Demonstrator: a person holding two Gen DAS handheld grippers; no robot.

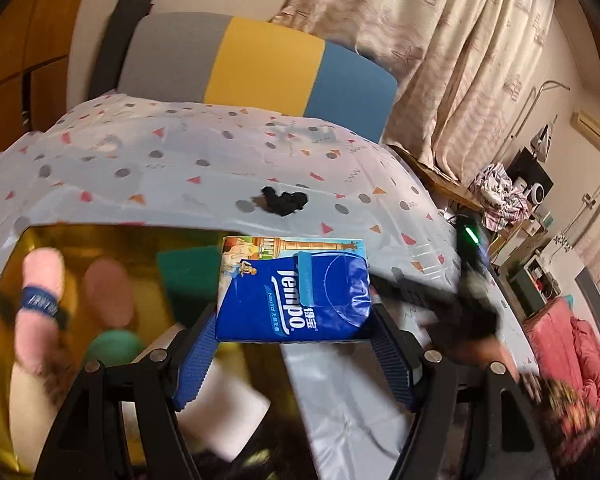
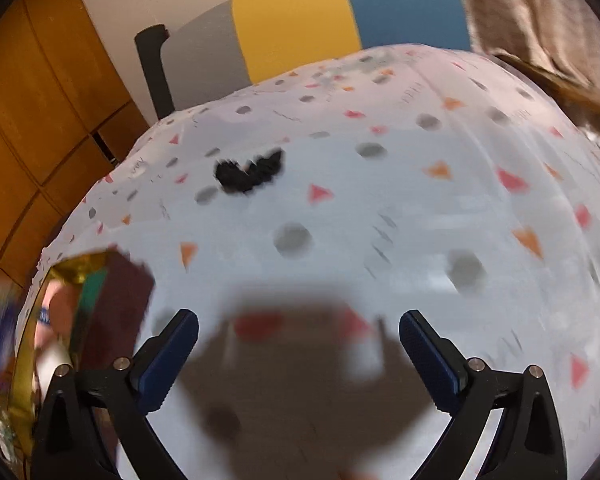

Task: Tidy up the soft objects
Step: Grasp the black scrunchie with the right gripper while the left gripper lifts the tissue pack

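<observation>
**Blue tissue pack held over the gold box**

Blue and glossy, the Tempo tissue pack (image 1: 294, 294) sits clamped between the two blue-padded fingers of the left gripper (image 1: 296, 344), one pad pressed against each of its sides. The pack is held up in the air, its printed face toward the camera, above the edge where the gold box (image 1: 32, 240) meets the tablecloth (image 1: 180, 168).

Inside the gold box lie several soft things, all blurred: a pink roll with a dark blue band (image 1: 40, 304) at the left, a second pink piece (image 1: 108, 288) beside it, a green sponge (image 1: 188, 276) toward the back, a rounded green item (image 1: 112, 348) nearer the camera, and a white block (image 1: 228, 412) under the left finger. What exactly the pink pieces are is hard to say at this sharpness.

On the cloth beyond the pack rests a small black scrunchie (image 1: 282, 202), well apart from the box. It also shows in the right wrist view (image 2: 250, 174), lying alone on the patterned cloth.

The right gripper (image 2: 298, 354) hangs over the bare tablecloth (image 2: 380, 220) with its fingers spread wide and nothing between them; its shadow falls on the cloth below. At the far left of that view the gold box (image 2: 24, 392) appears as a blurred rim.

Behind the table stands a chair with a grey, yellow and blue back (image 1: 260, 68), and a patterned curtain (image 1: 440, 52) hangs to the right.
</observation>
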